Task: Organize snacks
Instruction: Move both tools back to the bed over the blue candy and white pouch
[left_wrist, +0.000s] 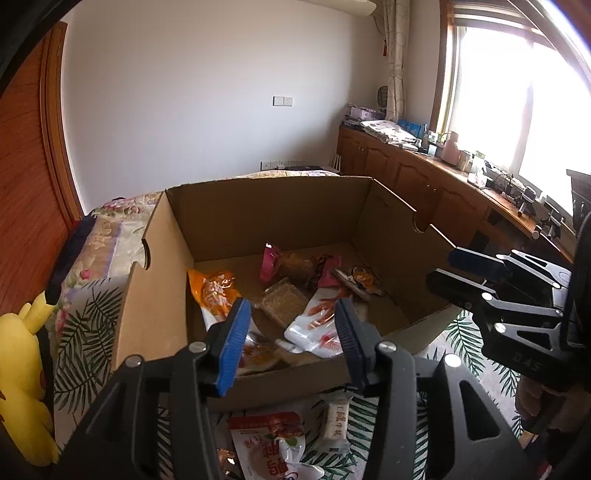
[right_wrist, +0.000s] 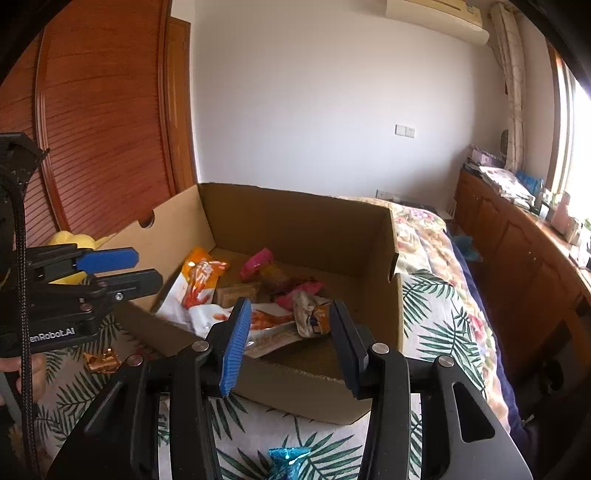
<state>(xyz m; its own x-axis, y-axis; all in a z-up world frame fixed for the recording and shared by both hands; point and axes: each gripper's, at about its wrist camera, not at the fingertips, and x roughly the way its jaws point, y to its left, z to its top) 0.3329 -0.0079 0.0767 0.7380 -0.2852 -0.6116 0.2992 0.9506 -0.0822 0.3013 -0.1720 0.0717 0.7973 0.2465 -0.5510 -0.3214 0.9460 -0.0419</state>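
Blue-padded and black, the left gripper (left_wrist: 291, 332) hangs over the near wall of the cardboard box (left_wrist: 266, 214) with its jaws apart and nothing between them. Below it, outside the box on the leaf-print bedspread (left_wrist: 88, 325), lie a red and white snack pouch (left_wrist: 273, 443) and a small white bar (left_wrist: 338, 424); those look like the next things to fetch. Inside the box sit an orange packet (left_wrist: 212, 291), a pink packet (left_wrist: 269, 260) and a white pouch with red print (left_wrist: 317, 325). I'd pull back and dip behind the box wall, since that wall stands between the jaws and the loose packets.

From the right wrist, the right gripper (right_wrist: 288, 336) is likewise spread and empty over the box's near edge. On the bedspread sit a blue foil sweet (right_wrist: 290, 458) just below it and an orange-wrapped sweet (right_wrist: 101, 362) near the other gripper. A yellow plush toy (right_wrist: 74, 240) rests beyond the box, clear of the work.
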